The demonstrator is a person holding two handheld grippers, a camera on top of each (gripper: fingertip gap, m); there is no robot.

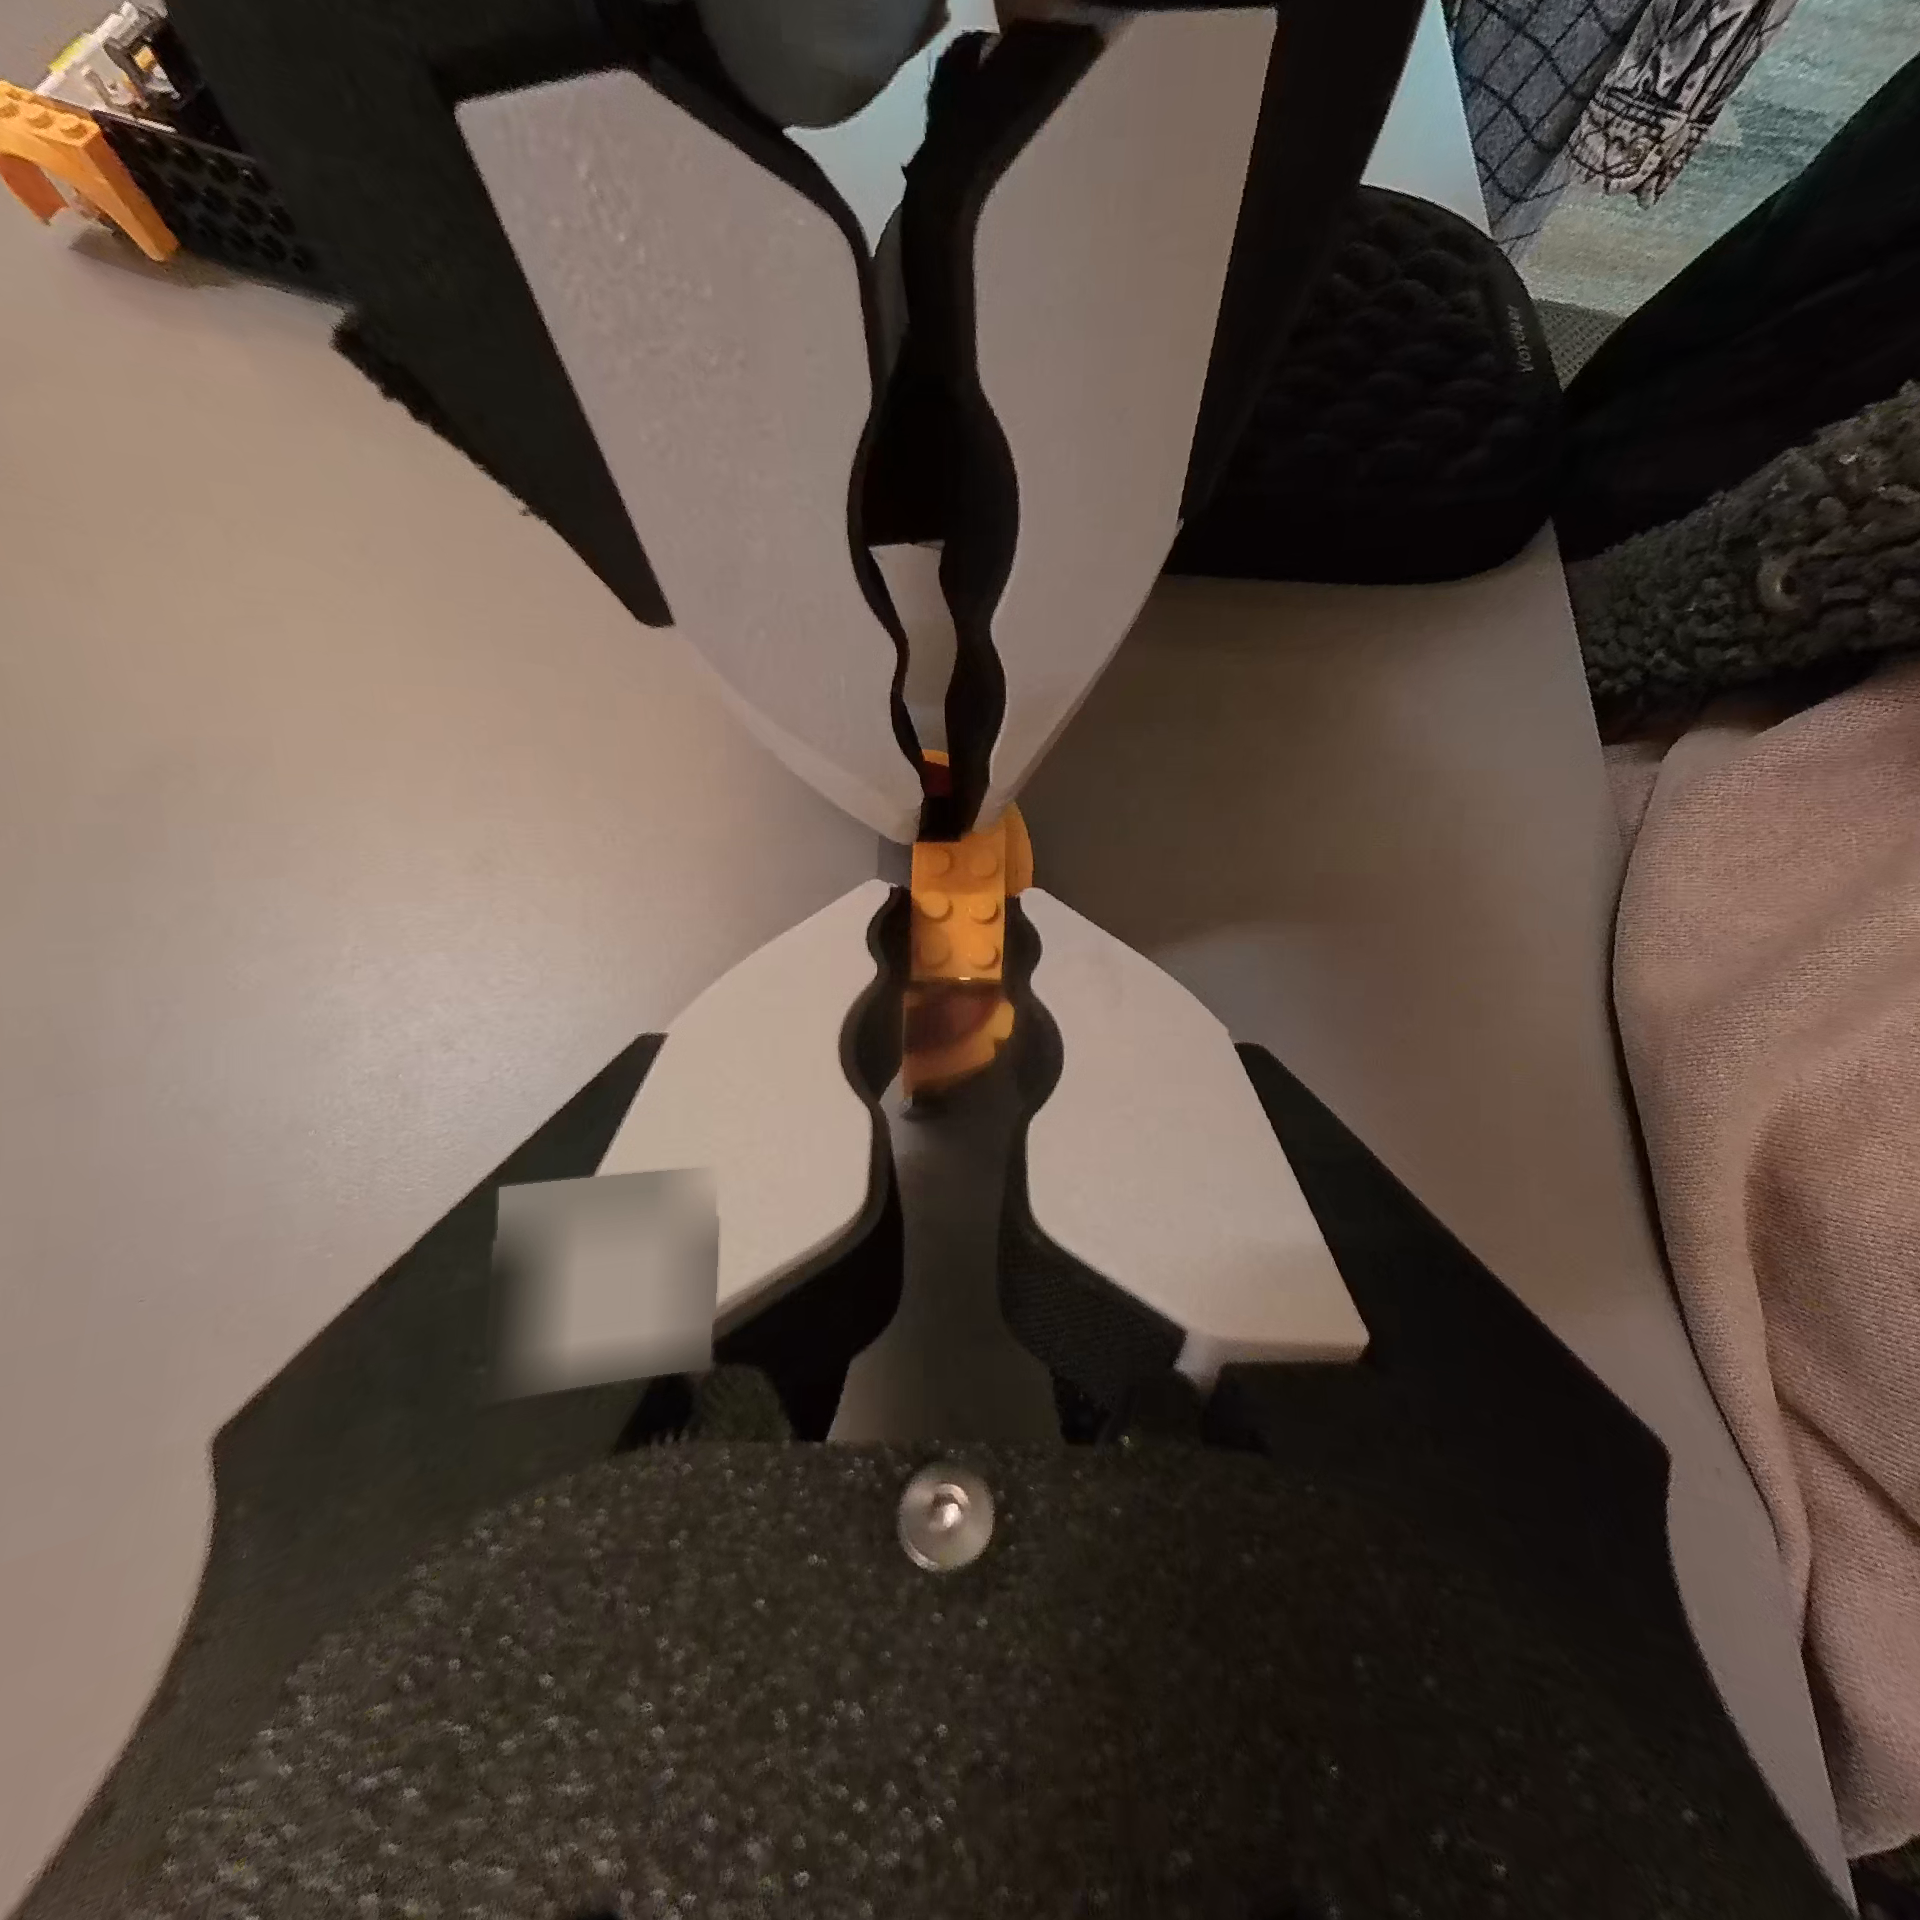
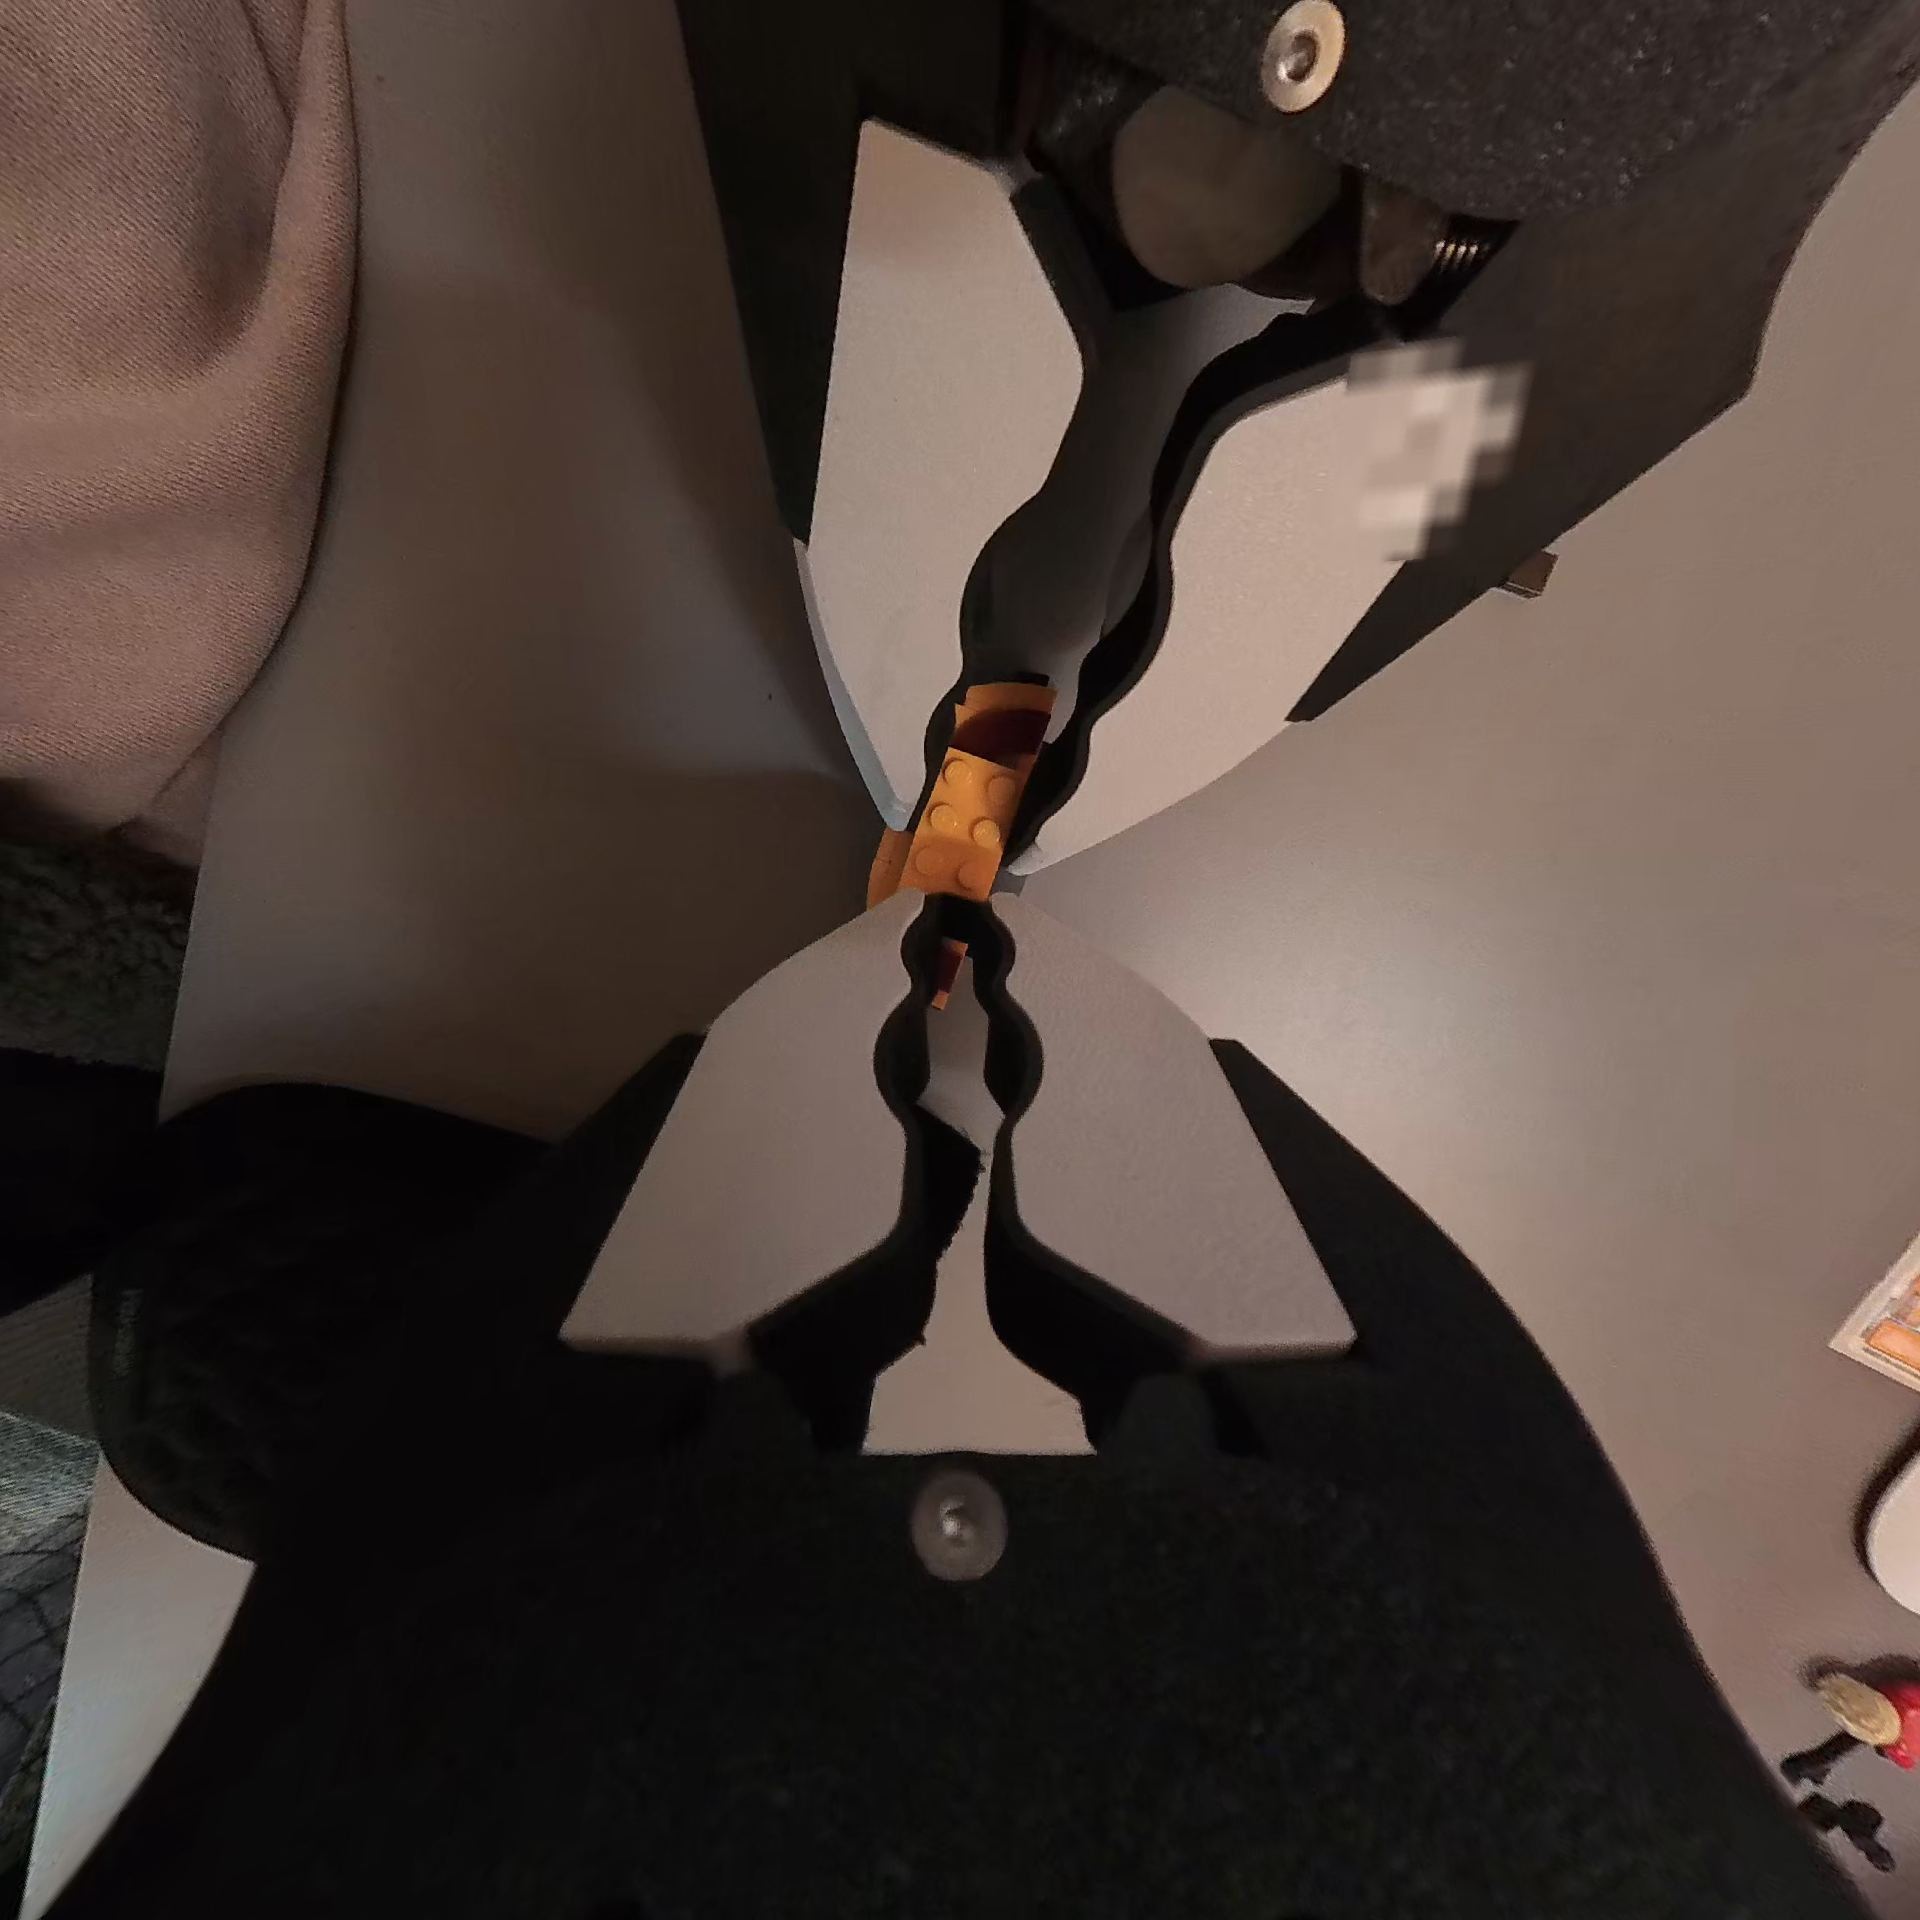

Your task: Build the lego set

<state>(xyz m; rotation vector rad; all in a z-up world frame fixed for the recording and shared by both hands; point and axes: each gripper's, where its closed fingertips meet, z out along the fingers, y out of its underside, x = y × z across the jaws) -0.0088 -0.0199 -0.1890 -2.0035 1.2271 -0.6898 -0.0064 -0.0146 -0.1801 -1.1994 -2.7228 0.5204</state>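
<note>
My two grippers meet tip to tip above the grey table (image 1: 312, 831). My left gripper (image 1: 956, 899) is shut on an orange studded lego piece (image 1: 958, 920), which sits between its pale fingers. My right gripper (image 1: 948, 821) comes in from the top of the left wrist view and is shut on the far end of the same piece. In the right wrist view the orange piece (image 2: 964, 821) lies in the left gripper (image 2: 956, 850), and my right gripper (image 2: 951, 920) pinches its near end, where a small dark and orange part shows between the fingers.
A partial build with an orange arch (image 1: 62, 177) and a black plate (image 1: 223, 203) stands at the far left. A black mesh cushion (image 1: 1382, 395) and a person's beige clothing (image 1: 1787, 1143) lie to the right. A small red figure (image 2: 1886, 1756) and a booklet (image 2: 1891, 1340) lie on the table. Less than 4 cm separates the two grippers' tips.
</note>
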